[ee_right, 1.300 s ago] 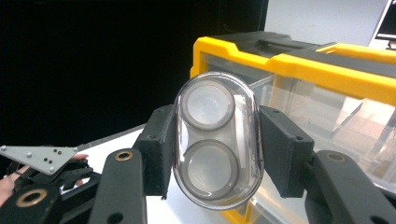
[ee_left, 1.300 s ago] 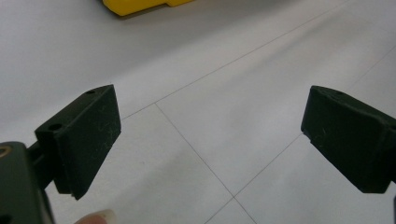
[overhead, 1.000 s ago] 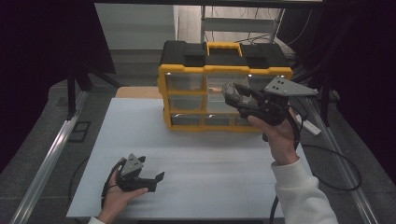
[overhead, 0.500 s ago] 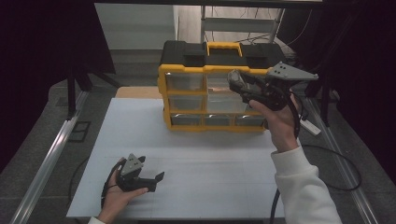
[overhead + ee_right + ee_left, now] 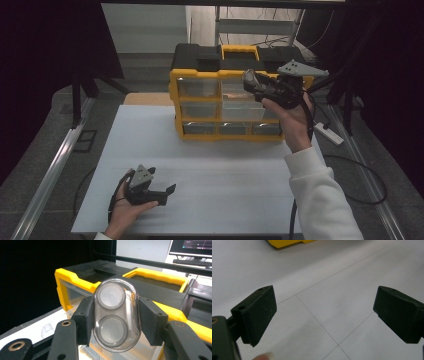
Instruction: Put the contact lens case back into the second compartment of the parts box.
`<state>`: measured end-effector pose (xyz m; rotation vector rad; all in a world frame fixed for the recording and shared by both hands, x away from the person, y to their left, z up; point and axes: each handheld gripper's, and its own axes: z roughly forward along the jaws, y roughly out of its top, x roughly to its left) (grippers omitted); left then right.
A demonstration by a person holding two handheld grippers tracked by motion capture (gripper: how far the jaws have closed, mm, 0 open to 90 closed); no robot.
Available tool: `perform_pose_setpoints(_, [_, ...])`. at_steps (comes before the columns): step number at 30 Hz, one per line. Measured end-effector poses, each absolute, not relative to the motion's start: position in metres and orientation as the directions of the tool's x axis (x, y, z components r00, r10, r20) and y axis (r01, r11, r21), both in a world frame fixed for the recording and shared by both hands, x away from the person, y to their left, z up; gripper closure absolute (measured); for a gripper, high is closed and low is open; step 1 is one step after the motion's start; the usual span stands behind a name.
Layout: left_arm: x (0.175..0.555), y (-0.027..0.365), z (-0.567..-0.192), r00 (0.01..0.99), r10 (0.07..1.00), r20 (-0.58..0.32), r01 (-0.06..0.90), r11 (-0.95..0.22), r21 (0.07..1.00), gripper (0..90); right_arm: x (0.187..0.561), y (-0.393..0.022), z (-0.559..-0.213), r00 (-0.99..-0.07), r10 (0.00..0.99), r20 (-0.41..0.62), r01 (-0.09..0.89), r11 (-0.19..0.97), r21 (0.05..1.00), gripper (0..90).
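White tabletop (image 5: 210, 165) is seen from the high view, with a yellow drawer organizer (image 5: 227, 107) at its far side. The right gripper (image 5: 248, 80) is held raised in front of the organizer's upper drawers; the left gripper (image 5: 167, 192) is rested low near the front edge. In the left gripper view, its jaws are spread wide over bare table, nothing between them. In the right gripper view, a clear oval case (image 5: 116, 315) is clamped upright between the jaws, the organizer just beyond. The squeeze is best kept even and the case level while a drawer is approached.
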<state>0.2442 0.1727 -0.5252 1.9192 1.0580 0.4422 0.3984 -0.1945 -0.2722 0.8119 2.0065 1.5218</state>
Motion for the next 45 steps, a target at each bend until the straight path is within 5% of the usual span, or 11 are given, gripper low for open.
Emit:
perform_pose_setpoints(15, [0.244, 0.173, -0.525, 0.573, 0.814, -0.100, 0.501, -0.251, 0.828, 5.6, 0.405, -0.195, -0.282, -0.698, 0.715, -0.039, 0.187, 0.234, 0.954, 48.0])
perform_pose_setpoints(26, [0.244, 0.175, -0.526, 0.567, 0.817, -0.102, 0.503, -0.246, 0.828, 5.6, 0.399, -0.193, -0.283, -0.725, 0.688, -0.040, 0.165, 0.230, 0.959, 33.6])
perform_pose_setpoints(45, [0.242, 0.176, -0.525, 0.566, 0.818, -0.102, 0.500, -0.243, 0.831, 5.6, 0.378, -0.196, -0.287, -0.785, 0.618, -0.047, 0.128, 0.236, 0.963, 26.4])
